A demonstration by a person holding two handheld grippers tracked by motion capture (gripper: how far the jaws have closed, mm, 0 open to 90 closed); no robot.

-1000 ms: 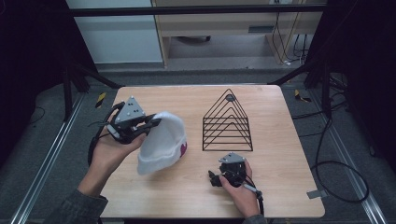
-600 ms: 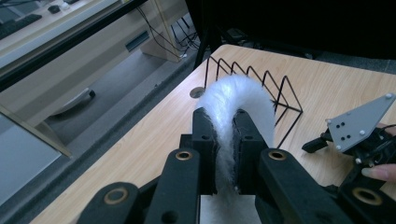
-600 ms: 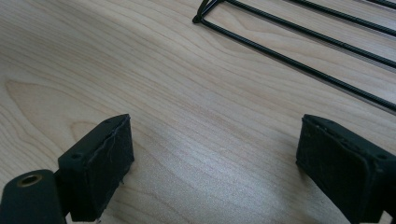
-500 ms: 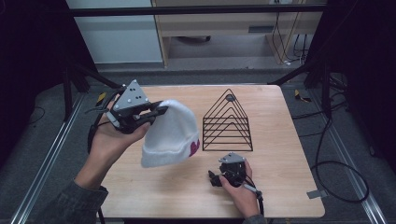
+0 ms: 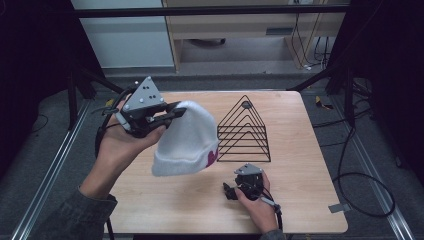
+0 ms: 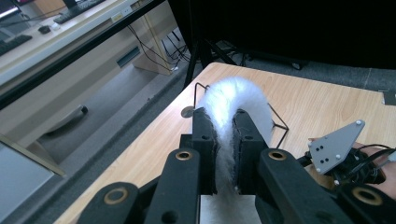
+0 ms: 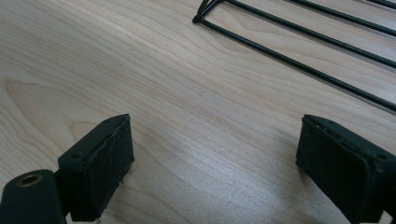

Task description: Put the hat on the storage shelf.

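Note:
A white knit beanie (image 5: 187,140) with a dark red patch near its brim hangs in the air above the table's left half, pinched at its crown by my left gripper (image 5: 172,114), which is shut on it. In the left gripper view the fluffy white beanie (image 6: 236,100) is squeezed between the two black jaws. A black wire pyramid rack (image 5: 245,132) stands on the table just right of the hat. My right gripper (image 5: 231,191) rests low on the table near the front, its jaws wide apart over bare wood (image 7: 210,126), with the rack's base wires (image 7: 299,63) ahead.
The wooden table (image 5: 305,175) has open room at its right and front left. A metal frame rail (image 5: 40,185) runs along the left side. Cables (image 5: 360,175) lie on the floor to the right. A shelf unit (image 5: 235,25) stands behind the table.
My left gripper has lifted the beanie higher and carried it right, toward the wire rack. The right gripper has stayed where it was.

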